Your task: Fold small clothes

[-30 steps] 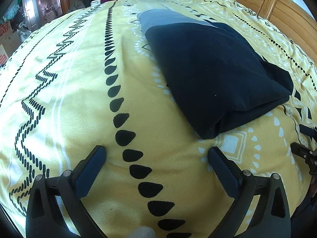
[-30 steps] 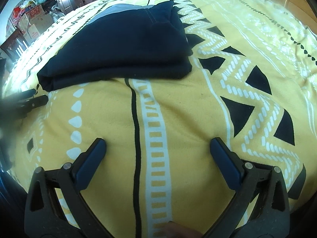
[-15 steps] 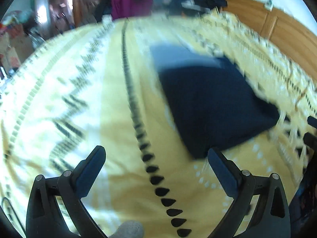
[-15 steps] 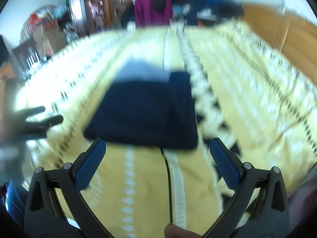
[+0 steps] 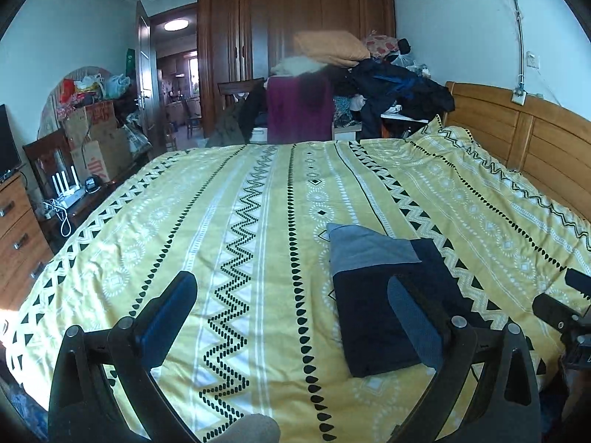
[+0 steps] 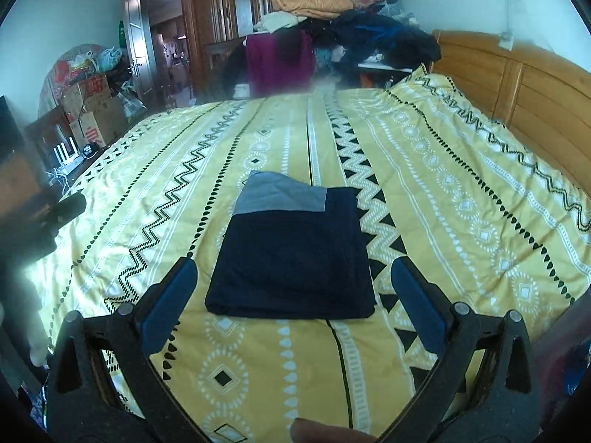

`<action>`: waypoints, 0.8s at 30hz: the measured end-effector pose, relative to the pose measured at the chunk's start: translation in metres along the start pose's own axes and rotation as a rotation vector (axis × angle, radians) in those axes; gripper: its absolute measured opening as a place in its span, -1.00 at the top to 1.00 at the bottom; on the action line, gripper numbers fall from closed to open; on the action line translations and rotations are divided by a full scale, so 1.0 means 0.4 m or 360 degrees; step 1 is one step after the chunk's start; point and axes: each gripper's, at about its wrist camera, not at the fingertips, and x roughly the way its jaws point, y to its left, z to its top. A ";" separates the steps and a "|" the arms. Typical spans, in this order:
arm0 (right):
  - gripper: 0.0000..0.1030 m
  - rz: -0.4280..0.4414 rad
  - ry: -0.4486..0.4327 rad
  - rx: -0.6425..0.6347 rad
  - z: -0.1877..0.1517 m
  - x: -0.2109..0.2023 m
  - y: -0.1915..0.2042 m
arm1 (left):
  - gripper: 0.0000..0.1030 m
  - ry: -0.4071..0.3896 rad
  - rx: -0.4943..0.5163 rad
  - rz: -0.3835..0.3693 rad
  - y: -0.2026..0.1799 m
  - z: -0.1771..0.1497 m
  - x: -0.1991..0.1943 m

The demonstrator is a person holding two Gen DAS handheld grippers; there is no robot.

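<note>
Navy folded cloth with a grey edge (image 6: 291,258) lies flat on my yellow patterned bedspread (image 6: 461,199). Both my left gripper (image 5: 291,317) and right gripper (image 6: 291,295) are wide open, empty, lifted higher than before; clothes pile (image 5: 388,81) behind.

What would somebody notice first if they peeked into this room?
Probably the big yellow bedspread with black zigzag patterns, which fills most of both views. A neatly folded dark navy garment with a grey panel lies on it near the front edge, and a messy heap of clothes and blankets towers beyond the bed's far end.
</note>
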 end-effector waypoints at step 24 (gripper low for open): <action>-1.00 0.0021 0.0052 0.0011 -0.022 0.000 0.011 | -1.00 0.0149 0.0048 -0.0066 -0.052 -0.040 0.024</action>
